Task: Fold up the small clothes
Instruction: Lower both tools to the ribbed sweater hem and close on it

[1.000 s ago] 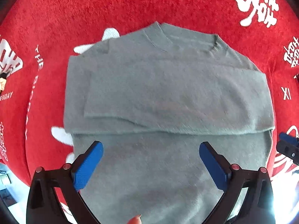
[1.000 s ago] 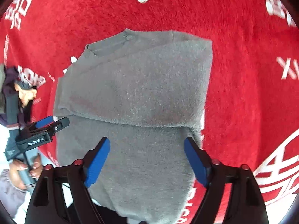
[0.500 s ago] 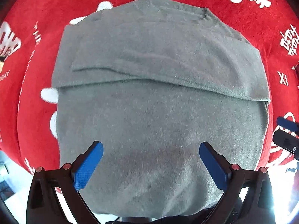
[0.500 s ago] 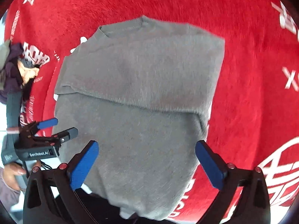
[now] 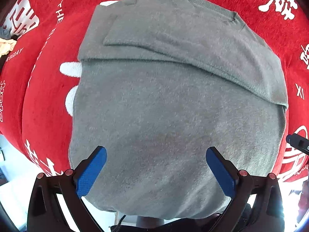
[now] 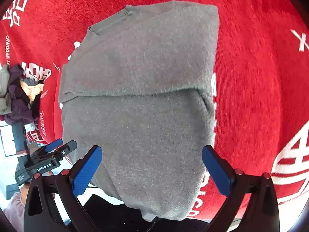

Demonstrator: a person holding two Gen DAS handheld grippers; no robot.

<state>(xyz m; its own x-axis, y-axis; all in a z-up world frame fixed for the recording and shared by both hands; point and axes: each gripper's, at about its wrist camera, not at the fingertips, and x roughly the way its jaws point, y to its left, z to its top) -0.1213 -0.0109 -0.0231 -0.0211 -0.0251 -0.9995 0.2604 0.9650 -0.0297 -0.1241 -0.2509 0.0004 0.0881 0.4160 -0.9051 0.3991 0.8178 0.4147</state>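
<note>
Our left gripper (image 5: 155, 171) and right gripper (image 6: 151, 169) both gape wide, holding nothing, over one fuzzy grey knit sweater (image 5: 173, 106) on the red plush cloth with white lettering (image 5: 44, 77). Its near hem drops out of sight. Since a second ago we sit closer. A pile of dark clothes (image 6: 14, 94) lies far left.

A red plush cloth (image 5: 44, 100) with white lettering and characters is covering the counter, its near edge hanging over. A heap of purple, grey and cream garments (image 6: 17, 94) is lying at its left side, partly cut off.
</note>
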